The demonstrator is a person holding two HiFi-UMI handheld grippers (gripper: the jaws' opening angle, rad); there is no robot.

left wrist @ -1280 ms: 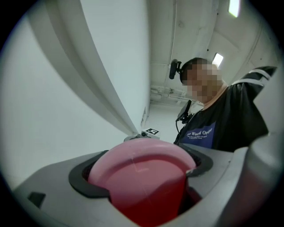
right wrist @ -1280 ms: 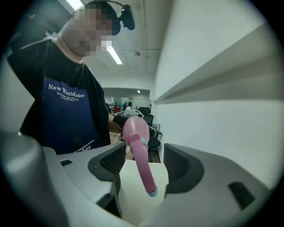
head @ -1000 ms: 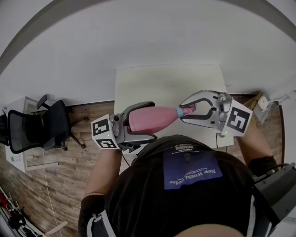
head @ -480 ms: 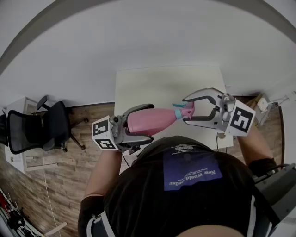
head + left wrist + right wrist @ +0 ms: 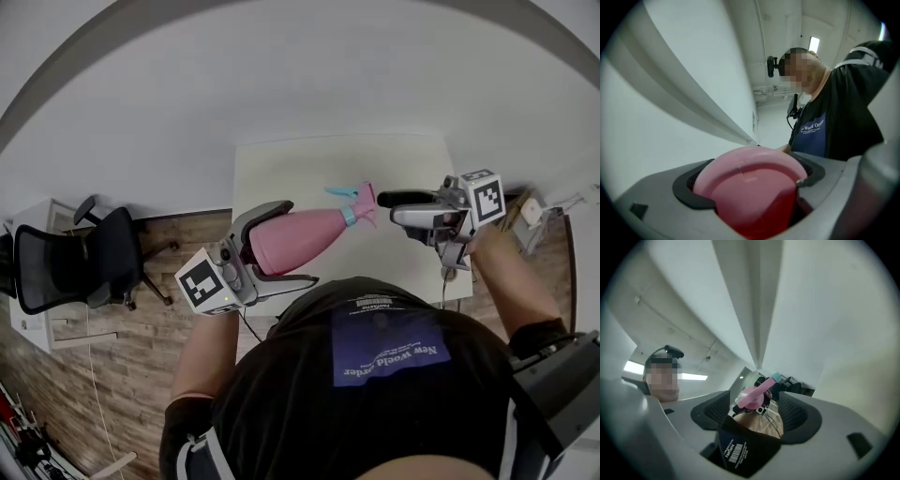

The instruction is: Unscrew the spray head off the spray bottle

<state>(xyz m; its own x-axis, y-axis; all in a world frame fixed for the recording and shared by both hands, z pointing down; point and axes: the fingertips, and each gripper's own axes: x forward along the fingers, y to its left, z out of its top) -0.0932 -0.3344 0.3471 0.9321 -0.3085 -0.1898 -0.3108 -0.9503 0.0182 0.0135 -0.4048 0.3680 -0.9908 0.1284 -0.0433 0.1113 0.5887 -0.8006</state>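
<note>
Pink spray bottle, level above the counter, is pinched by the fingers of the left gripper. Its spray head, still on, sits just beyond the right gripper, whose fingers have just been spreading, empty.

Left hand-held gripper tight on spray bottle; right hand-held gripper just opening, empty.
</note>
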